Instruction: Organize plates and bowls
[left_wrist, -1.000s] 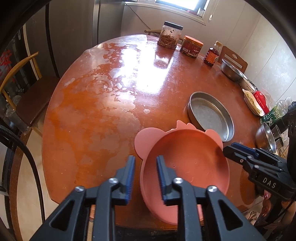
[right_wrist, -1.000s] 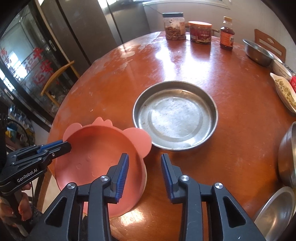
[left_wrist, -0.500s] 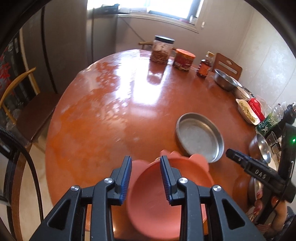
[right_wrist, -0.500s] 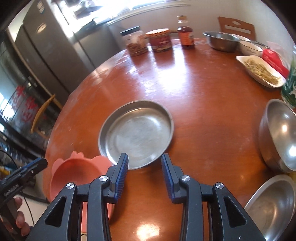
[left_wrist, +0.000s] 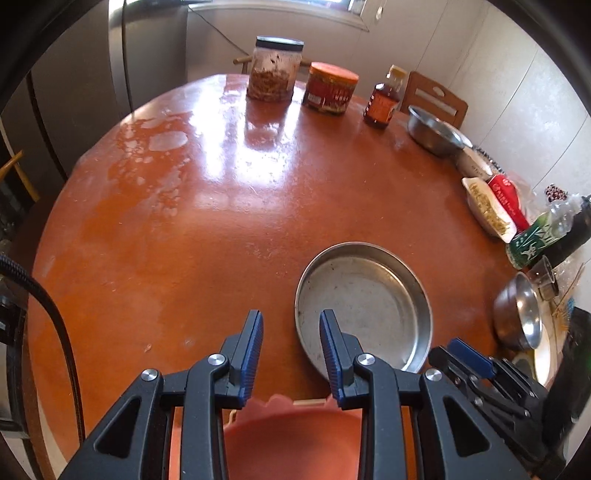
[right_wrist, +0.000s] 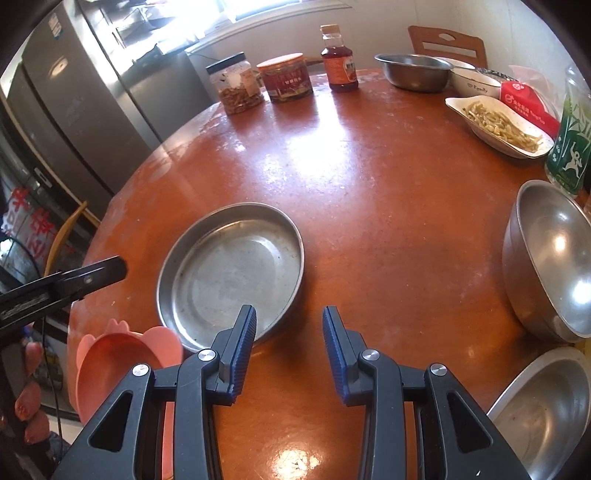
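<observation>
Behind both hand-held grippers, left (left_wrist: 291, 345) and right (right_wrist: 289, 341), each narrowly parted and empty, pink eared silicone bowl (right_wrist: 110, 360) sits half-hidden at bench (right_wrist: 369, 192) edge; round steel pan (right_wrist: 231, 271) near.

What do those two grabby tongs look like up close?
Both are black plastic. The left tongs and right tongs each have two fingers lined with ridged blue pads, and round silver screws at the joints. The frames have triangle-shaped holes. A black cable loops beside the left one.
</observation>
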